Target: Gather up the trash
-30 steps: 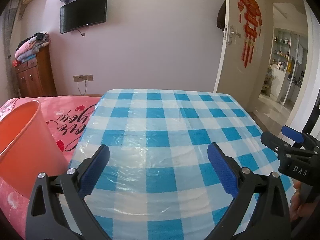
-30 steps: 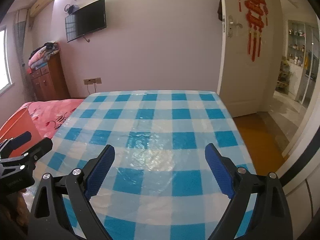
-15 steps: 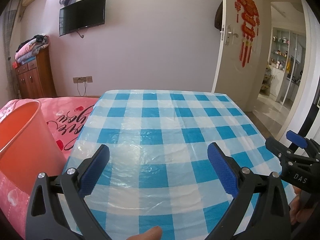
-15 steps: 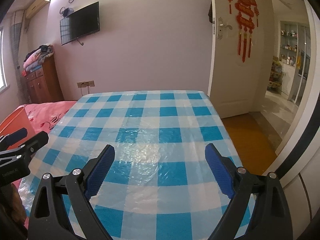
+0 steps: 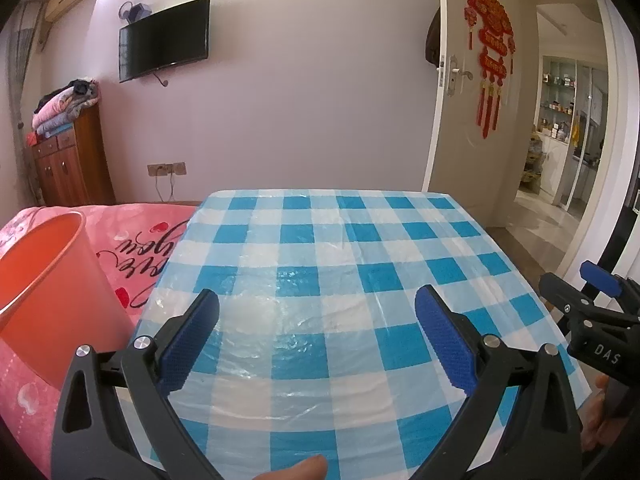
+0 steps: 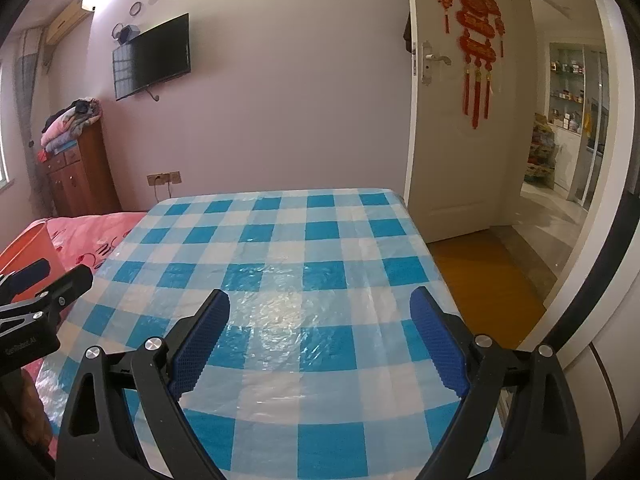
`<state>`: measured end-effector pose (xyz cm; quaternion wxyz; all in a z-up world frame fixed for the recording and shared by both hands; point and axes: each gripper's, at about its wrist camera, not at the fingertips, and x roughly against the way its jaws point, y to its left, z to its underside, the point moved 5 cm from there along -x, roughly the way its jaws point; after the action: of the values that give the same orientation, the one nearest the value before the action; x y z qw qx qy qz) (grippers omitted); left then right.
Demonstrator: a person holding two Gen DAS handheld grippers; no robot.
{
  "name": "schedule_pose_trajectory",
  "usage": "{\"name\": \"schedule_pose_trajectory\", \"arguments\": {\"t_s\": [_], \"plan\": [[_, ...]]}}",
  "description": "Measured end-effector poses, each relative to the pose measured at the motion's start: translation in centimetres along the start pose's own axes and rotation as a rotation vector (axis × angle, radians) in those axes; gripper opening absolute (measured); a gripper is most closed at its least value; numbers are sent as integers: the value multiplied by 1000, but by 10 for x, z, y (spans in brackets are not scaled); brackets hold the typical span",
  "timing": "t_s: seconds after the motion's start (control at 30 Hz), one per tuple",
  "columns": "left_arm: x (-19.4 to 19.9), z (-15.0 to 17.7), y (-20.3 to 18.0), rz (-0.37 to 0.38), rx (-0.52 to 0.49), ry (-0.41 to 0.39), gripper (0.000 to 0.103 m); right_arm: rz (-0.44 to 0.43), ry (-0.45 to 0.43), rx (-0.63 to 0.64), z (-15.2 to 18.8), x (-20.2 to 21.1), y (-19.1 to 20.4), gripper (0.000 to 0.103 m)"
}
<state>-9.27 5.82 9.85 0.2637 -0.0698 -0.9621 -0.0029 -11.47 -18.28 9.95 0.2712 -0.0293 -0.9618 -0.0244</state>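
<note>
No trash shows on your counter (image 5: 340, 240); the bin (image 5: 52, 280) sits left of your left gripper (image 5: 316, 336), nearer than the right gripper (image 6: 320, 340). Both fingers spread, empty.

One bin (image 5: 52, 280), two grippers (image 5: 316, 344)

Relative to the bench (image 5: 332, 248), both cameras have been drawn back and raised, so more of its near checked surface is seen. A fingertip (image 5: 298, 470) has come into the left wrist view below the near edge of the bench. The right hand-held gripper (image 5: 588, 292) is now seen lower beside the bench's right edge.
</note>
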Motion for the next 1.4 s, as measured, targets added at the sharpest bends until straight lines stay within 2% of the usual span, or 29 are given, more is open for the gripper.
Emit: {"name": "schedule_pose_trajectory", "arguments": {"t_s": [0.73,1.13,1.4], "plan": [[-9,-1,-14,27,-7,4,99,-6,4,-7,1,-5,-6,91],[-52,14,-19,41,22,90,99,-22,53,-30,9,-34,-11,91],[-103,35,-22,17,44,209,99,-7,162,-44,28,-85,-17,94]]}}
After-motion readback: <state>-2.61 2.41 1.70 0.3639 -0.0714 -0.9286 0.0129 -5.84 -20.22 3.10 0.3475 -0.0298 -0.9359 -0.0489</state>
